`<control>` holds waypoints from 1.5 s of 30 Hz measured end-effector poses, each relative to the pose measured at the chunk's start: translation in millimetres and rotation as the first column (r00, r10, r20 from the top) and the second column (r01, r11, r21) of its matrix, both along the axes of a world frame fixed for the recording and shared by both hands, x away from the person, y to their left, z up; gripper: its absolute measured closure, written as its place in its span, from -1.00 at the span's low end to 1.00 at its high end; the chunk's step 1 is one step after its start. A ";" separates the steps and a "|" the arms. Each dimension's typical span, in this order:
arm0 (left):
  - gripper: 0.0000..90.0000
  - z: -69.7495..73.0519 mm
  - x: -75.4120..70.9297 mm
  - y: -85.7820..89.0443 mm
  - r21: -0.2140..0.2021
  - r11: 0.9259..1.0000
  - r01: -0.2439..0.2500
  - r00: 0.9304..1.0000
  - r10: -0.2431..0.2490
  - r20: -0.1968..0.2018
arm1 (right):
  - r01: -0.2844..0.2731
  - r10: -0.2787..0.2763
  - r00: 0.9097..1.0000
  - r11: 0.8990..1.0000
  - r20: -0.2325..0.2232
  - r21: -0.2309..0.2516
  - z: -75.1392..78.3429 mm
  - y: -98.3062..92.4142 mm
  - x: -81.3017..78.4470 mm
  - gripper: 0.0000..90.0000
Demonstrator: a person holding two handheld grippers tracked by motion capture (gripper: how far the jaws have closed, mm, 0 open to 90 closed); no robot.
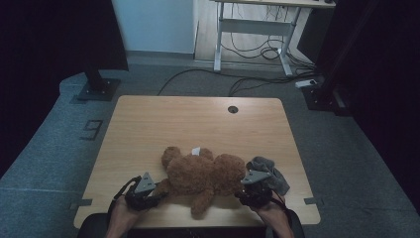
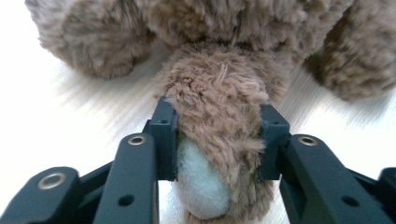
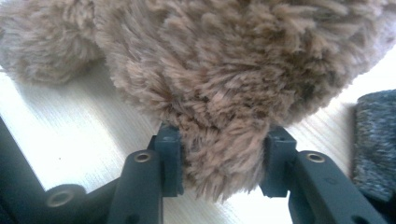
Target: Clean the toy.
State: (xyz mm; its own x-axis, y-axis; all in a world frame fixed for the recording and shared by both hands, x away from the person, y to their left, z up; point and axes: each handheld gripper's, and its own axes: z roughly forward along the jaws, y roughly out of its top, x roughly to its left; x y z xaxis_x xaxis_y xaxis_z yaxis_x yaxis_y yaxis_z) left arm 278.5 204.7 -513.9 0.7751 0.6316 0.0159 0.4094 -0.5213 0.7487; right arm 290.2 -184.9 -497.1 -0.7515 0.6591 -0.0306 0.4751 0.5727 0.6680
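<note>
Brown teddy bear (image 1: 203,173) lies between both tongs, apparently gripped at each end.

floor: grey carpet (image 1: 341,153) | desk (image 1: 257,25) | cables (image 1: 257,52)

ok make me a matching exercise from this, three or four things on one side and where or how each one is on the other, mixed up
Things:
1. teddy bear
2. grey cloth
3. left hand-held gripper
4. right hand-held gripper

Places or states:
A. crumpled at the bear's right end
B. jaws pressed on a furry limb with a white pad
C. lying across the near half of the table
D. jaws pressed on brown fur beside the grey cloth

Pairs: 1-C, 2-A, 3-B, 4-D
</note>
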 end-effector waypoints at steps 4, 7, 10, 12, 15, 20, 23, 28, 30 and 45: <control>0.40 9.9 -0.5 2.5 -0.029 1.000 -0.003 1.000 0.004 0.026 | 0.007 -0.007 1.000 1.000 -0.006 0.027 4.7 -2.4 3.7 0.43; 0.44 17.4 0.0 2.8 -0.044 0.999 -0.005 0.999 0.007 0.050 | 0.018 -0.018 1.000 0.999 -0.001 0.045 8.7 -3.3 5.9 0.49; 0.46 25.3 2.5 3.4 -0.057 0.998 -0.001 0.998 0.005 0.066 | 0.023 -0.024 1.000 0.998 0.016 0.058 14.3 -4.4 8.7 0.56; 0.48 31.1 4.3 4.1 -0.067 0.998 0.001 0.997 0.005 0.080 | 0.026 -0.028 0.999 0.997 0.025 0.073 19.4 -5.3 11.0 0.59; 0.49 41.3 6.4 4.9 -0.081 0.997 0.002 0.995 0.006 0.100 | 0.024 -0.027 0.999 0.997 0.038 0.076 28.3 -5.6 14.1 0.62; 0.50 58.6 8.7 5.3 -0.098 0.995 0.012 0.992 0.001 0.127 | 0.028 -0.032 0.998 0.995 0.044 0.099 44.3 -7.7 19.1 0.62; 0.50 67.0 10.2 4.4 -0.105 0.994 0.019 0.990 -0.005 0.138 | 0.035 -0.039 0.999 0.993 0.032 0.109 52.8 -9.9 22.4 0.62; 0.52 78.8 11.4 2.0 -0.108 0.994 0.032 0.988 -0.015 0.156 | 0.045 -0.046 0.999 0.992 0.012 0.119 62.6 -13.7 26.8 0.62; 0.53 83.8 11.1 1.1 -0.112 0.993 0.037 0.987 -0.018 0.162 | 0.049 -0.050 0.999 0.992 0.006 0.120 65.6 -14.5 27.5 0.62; 0.59 92.4 30.1 -4.1 -0.166 0.986 0.034 0.994 -0.016 0.109 | 0.094 -0.083 0.992 0.989 -0.099 0.113 59.1 -21.4 51.1 0.59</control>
